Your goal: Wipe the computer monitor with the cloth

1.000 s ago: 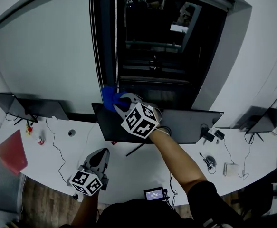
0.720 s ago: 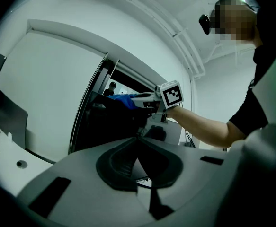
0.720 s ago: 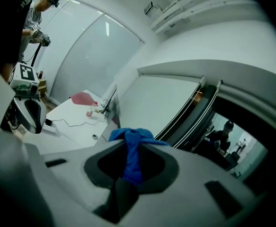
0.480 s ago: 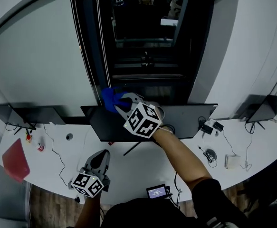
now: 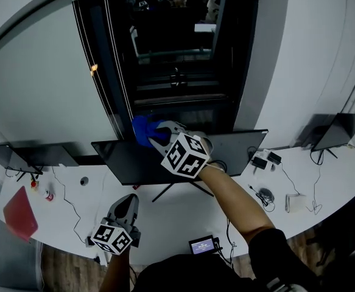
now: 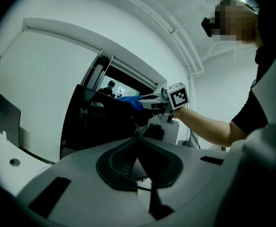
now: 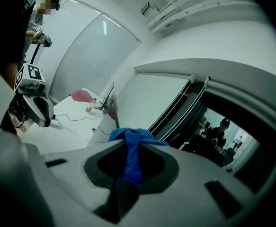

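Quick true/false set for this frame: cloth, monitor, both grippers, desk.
1. The right gripper is shut on the crumpled blue cloth. True.
2. The cloth sits at the bottom edge of the wide dark monitor. False: it is at the top edge.
3. The left gripper holds a second cloth. False: its jaws are together with nothing between them, low over the white desk.
4. A flat red object lies at the desk's left end. True.
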A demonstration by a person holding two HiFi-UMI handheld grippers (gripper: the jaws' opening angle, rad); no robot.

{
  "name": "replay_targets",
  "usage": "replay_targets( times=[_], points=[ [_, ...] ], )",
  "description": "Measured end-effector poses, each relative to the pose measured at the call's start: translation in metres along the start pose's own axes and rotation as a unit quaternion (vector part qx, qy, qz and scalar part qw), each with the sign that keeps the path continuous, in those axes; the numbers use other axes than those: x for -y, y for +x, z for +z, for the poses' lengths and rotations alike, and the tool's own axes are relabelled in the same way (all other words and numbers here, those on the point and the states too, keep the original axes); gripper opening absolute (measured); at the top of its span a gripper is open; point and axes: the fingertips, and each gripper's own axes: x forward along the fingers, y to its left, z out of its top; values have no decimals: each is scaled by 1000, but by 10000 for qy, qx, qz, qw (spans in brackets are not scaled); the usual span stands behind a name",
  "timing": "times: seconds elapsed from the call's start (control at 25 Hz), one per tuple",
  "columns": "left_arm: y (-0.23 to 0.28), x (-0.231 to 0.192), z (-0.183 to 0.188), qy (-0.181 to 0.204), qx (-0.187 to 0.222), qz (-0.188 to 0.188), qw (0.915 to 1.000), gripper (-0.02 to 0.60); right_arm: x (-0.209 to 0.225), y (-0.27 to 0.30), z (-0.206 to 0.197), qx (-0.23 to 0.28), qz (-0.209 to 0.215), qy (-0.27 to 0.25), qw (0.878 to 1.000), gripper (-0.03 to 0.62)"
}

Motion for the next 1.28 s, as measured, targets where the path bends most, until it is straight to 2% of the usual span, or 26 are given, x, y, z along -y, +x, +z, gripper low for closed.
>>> replay_targets(
  times=[1.28],
  points=[
    [62,85,-33,-67,-95,-380,9992,-6,42,-97,-87,-212,-288,60,9993,61]
  ],
)
